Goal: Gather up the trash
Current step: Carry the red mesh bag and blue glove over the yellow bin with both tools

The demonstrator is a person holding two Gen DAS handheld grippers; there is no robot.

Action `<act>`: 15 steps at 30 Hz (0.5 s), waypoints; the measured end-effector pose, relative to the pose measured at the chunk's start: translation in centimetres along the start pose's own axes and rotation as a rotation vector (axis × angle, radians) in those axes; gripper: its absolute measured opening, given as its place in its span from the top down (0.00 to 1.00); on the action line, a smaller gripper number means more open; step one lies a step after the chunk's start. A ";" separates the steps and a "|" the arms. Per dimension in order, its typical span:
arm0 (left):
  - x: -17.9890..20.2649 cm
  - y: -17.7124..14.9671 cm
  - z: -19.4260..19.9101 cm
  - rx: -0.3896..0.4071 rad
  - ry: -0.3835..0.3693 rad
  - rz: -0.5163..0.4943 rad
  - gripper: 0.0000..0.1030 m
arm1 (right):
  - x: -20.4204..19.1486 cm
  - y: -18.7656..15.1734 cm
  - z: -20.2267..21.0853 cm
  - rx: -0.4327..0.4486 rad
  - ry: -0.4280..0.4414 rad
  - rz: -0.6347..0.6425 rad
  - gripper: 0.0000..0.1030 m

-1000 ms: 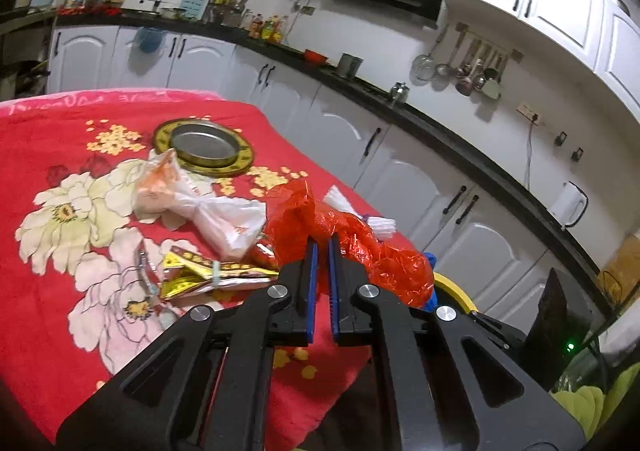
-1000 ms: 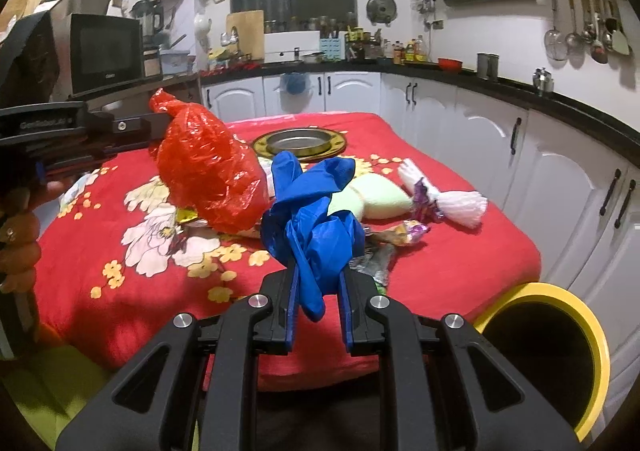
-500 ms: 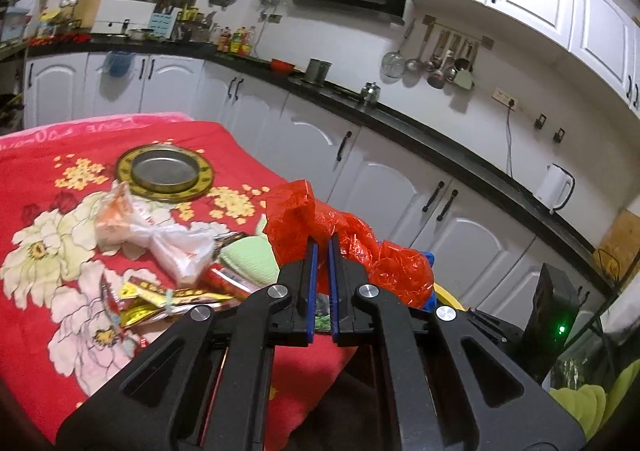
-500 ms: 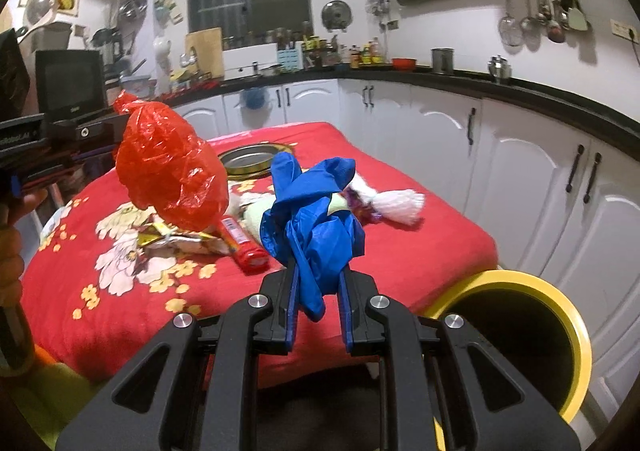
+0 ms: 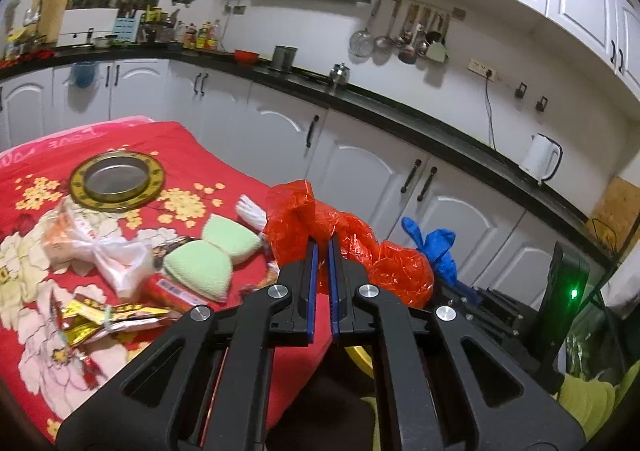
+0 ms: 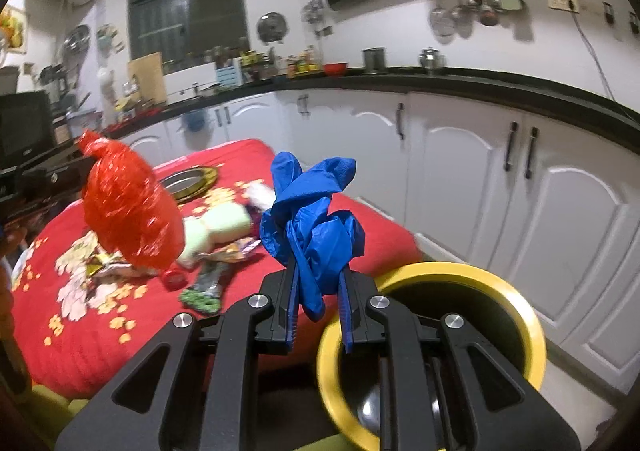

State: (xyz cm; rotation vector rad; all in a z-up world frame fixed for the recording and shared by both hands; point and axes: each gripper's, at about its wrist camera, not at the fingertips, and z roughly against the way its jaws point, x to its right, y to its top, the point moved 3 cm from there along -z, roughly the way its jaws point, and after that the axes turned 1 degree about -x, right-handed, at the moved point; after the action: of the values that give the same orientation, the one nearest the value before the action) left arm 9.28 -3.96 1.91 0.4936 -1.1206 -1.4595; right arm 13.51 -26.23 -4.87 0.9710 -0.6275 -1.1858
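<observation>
Right gripper [image 6: 318, 291] pinching blue bag [image 6: 312, 227] upright, left gripper [image 5: 322, 251] clamping red bag [image 5: 360, 247]

Red floral tablecloth [image 5: 208, 167] under round metal tray [image 5: 117, 181], green sponges [image 5: 212, 255], clear bag [image 5: 100, 247], gold wrappers [image 5: 100, 317].

the yellow-rimmed bin [image 6: 432, 335] stands open-mouthed on the floor just beside the table [image 6: 80, 339] corner, nothing over its opening but the right tongs [image 6: 318, 291] and their blue bag [image 6: 316, 227]. white cabinets [image 6: 560, 231] close the bin's far side. wrappers [image 5: 104, 315] and sponges [image 5: 212, 255] crowd the table near that corner.
</observation>
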 end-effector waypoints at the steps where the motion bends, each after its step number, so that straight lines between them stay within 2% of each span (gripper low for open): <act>1: 0.4 -0.1 -0.4 -0.005 -0.004 -0.008 0.98 | 0.5 0.0 0.1 0.001 -0.008 -0.007 0.84; 15: 4.7 -1.2 -5.0 -0.064 -0.046 -0.093 0.98 | 6.4 -0.6 0.7 -0.015 -0.090 -0.089 0.84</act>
State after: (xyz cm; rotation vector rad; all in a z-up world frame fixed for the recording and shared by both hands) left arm 11.63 -10.23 0.04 0.4741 -1.0956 -1.5896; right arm 14.47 -32.54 -5.51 0.9450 -0.6519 -1.3170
